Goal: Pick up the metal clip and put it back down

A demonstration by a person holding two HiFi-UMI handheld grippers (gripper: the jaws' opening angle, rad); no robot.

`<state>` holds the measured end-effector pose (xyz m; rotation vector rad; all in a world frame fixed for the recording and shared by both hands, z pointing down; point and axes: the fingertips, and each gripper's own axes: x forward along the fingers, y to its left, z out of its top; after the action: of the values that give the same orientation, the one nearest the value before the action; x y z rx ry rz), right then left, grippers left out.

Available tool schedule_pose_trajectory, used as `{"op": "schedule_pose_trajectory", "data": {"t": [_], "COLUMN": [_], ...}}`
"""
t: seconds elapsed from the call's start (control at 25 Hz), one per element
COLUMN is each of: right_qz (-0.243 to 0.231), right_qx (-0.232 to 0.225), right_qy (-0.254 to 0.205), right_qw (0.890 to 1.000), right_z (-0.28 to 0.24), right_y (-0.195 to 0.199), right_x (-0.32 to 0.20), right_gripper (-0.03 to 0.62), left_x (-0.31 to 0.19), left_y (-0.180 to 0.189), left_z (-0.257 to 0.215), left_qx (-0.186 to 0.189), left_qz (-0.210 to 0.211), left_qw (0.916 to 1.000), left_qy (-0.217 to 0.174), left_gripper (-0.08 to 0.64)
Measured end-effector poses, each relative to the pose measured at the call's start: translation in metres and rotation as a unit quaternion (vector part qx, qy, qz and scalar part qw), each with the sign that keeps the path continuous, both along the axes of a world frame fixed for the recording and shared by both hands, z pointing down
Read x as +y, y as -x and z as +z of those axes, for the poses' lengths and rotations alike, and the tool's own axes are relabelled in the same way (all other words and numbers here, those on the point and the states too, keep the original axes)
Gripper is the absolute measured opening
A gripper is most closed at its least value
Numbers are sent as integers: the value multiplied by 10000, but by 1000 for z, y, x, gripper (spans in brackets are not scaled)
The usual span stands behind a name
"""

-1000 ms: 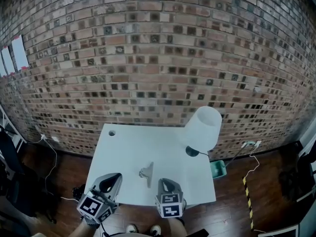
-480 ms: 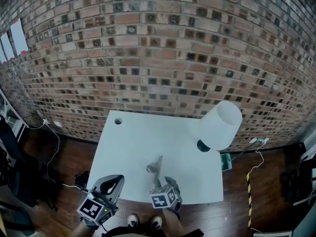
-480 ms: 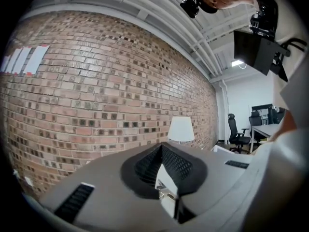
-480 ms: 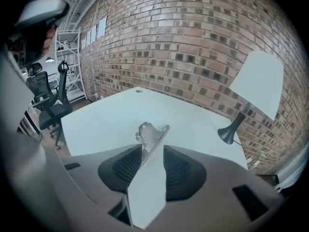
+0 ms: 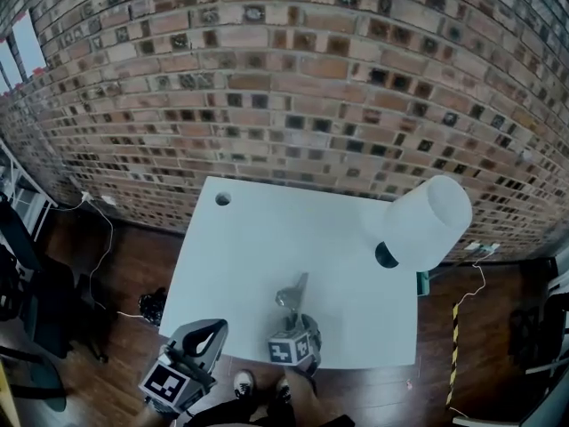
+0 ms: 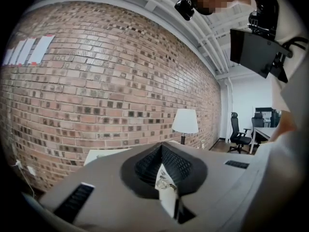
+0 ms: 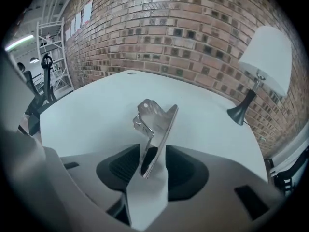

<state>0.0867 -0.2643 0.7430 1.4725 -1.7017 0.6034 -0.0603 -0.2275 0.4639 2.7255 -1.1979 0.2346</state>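
Note:
The metal clip (image 5: 293,294) lies on the white table (image 5: 267,238) near its front edge, shiny, with one wing tilted up. In the right gripper view the clip (image 7: 153,124) has its near end between the two pads. My right gripper (image 5: 300,317) points steeply down at it; its jaws have just been opening and now stand open on either side of the clip (image 7: 148,161), without pressing on it. My left gripper (image 5: 212,327) hangs off the table's front left, away from the clip, with its fingertips meeting (image 6: 161,146) and nothing in them.
A white-shaded lamp (image 5: 427,225) on a black foot stands at the table's right rear, also seen as the lamp (image 7: 265,52). A round cable hole (image 5: 222,198) is at the far left corner. A brick wall runs behind the table. Cables lie on the wooden floor at left.
My right gripper has come down and forward over the table edge, so the clip's near end now sits between its jaws. The left gripper has sunk a little. The clip has not moved.

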Motion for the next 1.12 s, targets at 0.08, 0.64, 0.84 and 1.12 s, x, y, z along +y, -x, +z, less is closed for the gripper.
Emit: {"op": "schedule_pose_trajectory", "data": {"t": [0.08, 0.64, 0.84, 1.12], "right_qz": [122, 450, 778, 1138], "right_qx": [-50, -657, -1148, -2112], "right_qy": [-2, 0, 25, 105], "right_qw": [9999, 9968, 9903, 9707], "right_z": [3, 3, -1, 3], "right_y": [-1, -6, -12, -13], "right_x": [-2, -7, -12, -5], "right_gripper": [175, 55, 44, 37], "left_x": [-2, -7, -9, -7], "left_y": [6, 13, 18, 11], "left_z": [4, 15, 20, 17], "left_qx": [-16, -20, -66, -36], "left_qz": [-67, -53, -95, -54], "left_qw": [10000, 9999, 9999, 9999], "left_qy": [57, 162, 117, 153], "left_gripper": [-3, -3, -3, -3]}}
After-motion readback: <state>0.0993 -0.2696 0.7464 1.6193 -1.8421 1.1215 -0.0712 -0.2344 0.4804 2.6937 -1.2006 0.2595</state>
